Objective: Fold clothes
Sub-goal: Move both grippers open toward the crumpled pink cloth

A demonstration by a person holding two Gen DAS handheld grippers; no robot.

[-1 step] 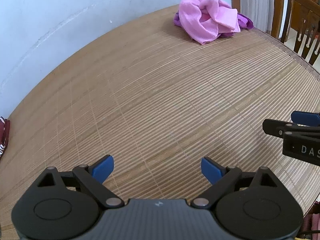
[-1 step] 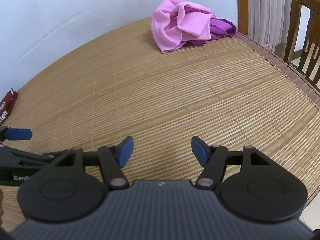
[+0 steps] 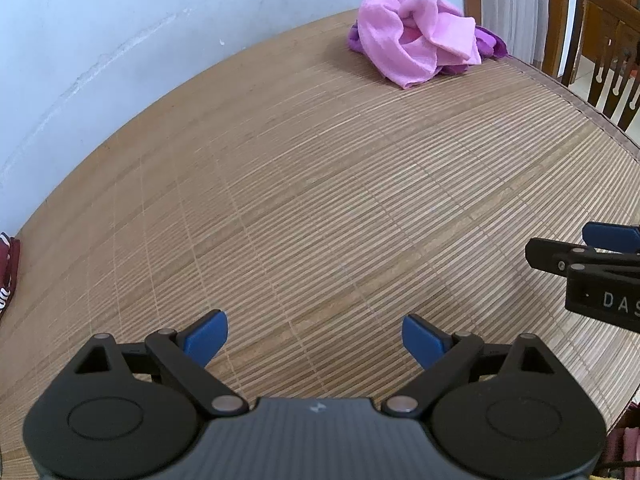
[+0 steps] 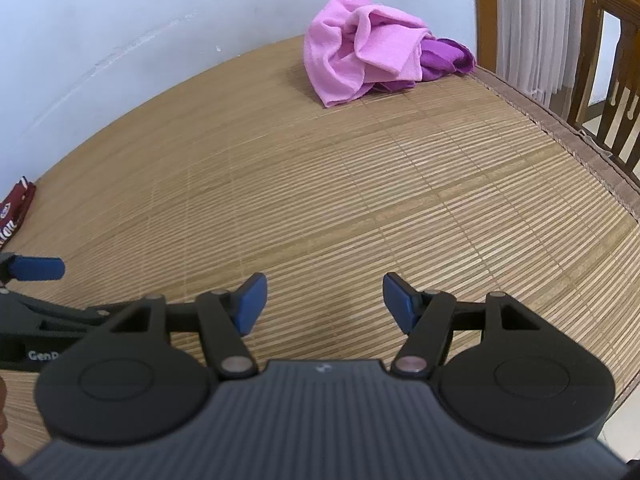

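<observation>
Pink cloth (image 3: 416,54) lying crumpled w/ purple garment (image 4: 444,56) at far mat (image 3: 320,200) edge. Left gripper (image 3: 315,338), right gripper (image 4: 323,303) both hovering wide, empty, well apart from pile. No change showing btw frames; clothes sitting unfolded.

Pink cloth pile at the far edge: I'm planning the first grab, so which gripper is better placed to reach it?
Probably the right gripper. The pink cloth pile lies almost straight ahead of its open jaws, while from the left gripper, also open, it sits ahead and off to the right.
</observation>
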